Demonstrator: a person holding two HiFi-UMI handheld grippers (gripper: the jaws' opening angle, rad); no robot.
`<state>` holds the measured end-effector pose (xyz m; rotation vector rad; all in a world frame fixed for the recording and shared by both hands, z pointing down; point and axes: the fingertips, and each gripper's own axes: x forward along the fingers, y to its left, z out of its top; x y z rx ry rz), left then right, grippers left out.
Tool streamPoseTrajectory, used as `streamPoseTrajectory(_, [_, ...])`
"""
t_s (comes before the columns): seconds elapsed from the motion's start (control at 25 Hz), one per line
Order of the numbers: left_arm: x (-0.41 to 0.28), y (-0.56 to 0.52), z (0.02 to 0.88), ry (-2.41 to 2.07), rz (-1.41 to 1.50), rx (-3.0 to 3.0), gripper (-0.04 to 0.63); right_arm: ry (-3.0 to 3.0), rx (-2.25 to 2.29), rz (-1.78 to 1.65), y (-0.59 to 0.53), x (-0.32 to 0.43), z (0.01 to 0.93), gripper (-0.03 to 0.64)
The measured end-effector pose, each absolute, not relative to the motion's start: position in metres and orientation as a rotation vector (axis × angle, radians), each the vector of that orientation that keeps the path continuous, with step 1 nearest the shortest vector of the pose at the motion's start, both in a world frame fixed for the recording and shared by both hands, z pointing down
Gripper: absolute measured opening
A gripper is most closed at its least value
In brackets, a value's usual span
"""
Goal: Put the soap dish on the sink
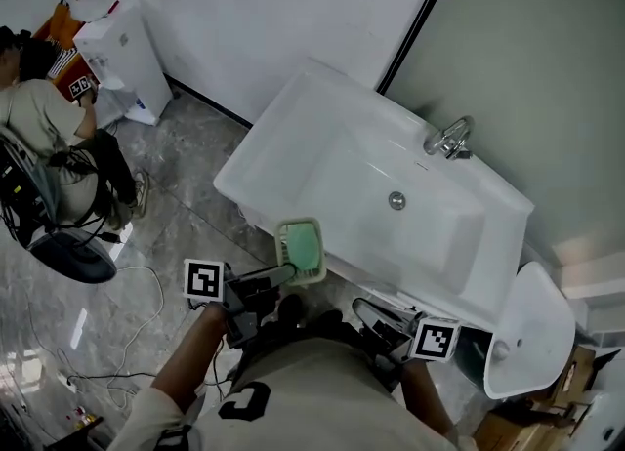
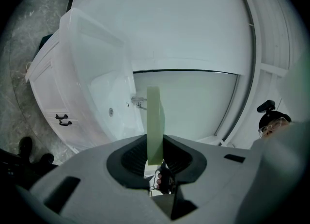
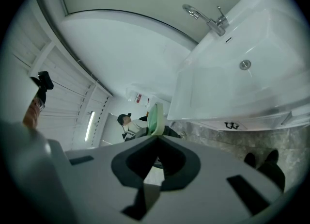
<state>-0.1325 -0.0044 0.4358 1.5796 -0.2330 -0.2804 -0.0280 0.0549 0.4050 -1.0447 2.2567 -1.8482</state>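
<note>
Spotter: Nearest item, left claw. It is closed on one short edge of the pale green rectangular plastic soap dish. The pads pinch the thin rim from both faces, so most of the dish juts out ahead.

Recorder: Reason for the edge hold?

Spotter: My reading is that it leaves the underside free. The dish could then go down flat and be let go without the claw fouling the surface. The dish lies roughly face-up, carried at the near front rim of the white rectangular ceramic sink. Cannot tell whether it touches that rim.

Recorder: And the right claw?

Spotter: Tips together, nothing between them. It sits low, close to the person's body and short of the sink front. Probably idle and parked out of the way, since this looks like a one-handed job.

Recorder: Farther out?

Spotter: Basin floor with the small round metal drain. Beyond it is the curved chrome tap, on the back ledge against the wall.

Recorder: Status?

Spotter: Dish not yet set down. It has reached the sink's edge, and what is left is choosing a flat stretch of rim or ledge. The sloped basin would let it slide, so I judge the ledge the safer spot.
</note>
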Motion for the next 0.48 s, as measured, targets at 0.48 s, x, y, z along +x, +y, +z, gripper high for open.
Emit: streamPoseTrajectory(0.48, [-0.096, -0.020, 0.410, -0.274, -0.328, 1.554, 0.086, 2.320, -0.787, -1.810, 0.017, -0.010, 0.388, 0.011])
